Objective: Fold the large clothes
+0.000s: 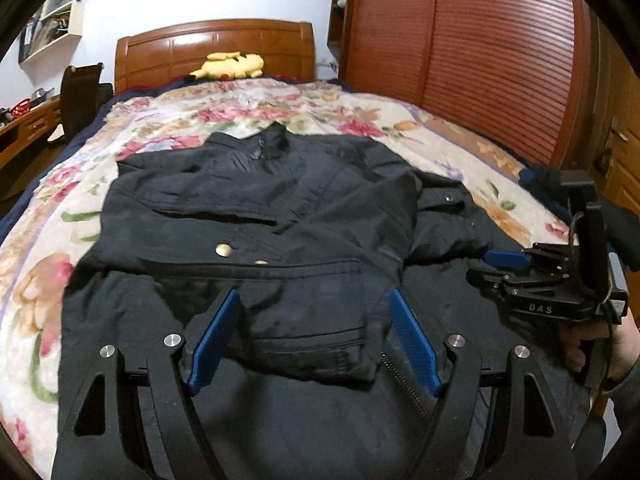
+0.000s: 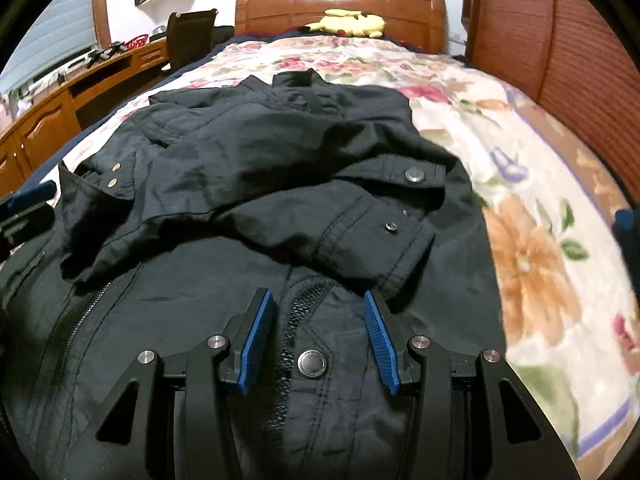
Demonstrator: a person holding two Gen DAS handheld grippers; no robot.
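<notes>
Hovering low over the near end of the black jacket (image 1: 256, 216), the left gripper (image 1: 316, 320) is standing with its blue pads wide apart, nothing pinched; a folded sleeve cuff (image 1: 316, 344) is lying between and just beyond them. The right gripper (image 2: 318, 328) is holding its jaws at a middling gap, also gripping nothing, straddling the zipper (image 2: 296, 320) and a metal snap (image 2: 313, 363) on the front panel below it.

The jacket is lying on the floral bedspread (image 1: 48, 264), collar toward the headboard (image 1: 212, 46) and hem toward the person, so its long axis is running straight away from both grippers. Both sleeves are looking already crossed over the chest, so the hem is probably the part to be taken next and carried toward the collar. Both tools are sitting about equally near that end.

Only the left wrist view is showing the right tool from outside, with a hand (image 1: 588, 344) on its handle. Only the right wrist view is showing the zipper and snap plainly.
</notes>
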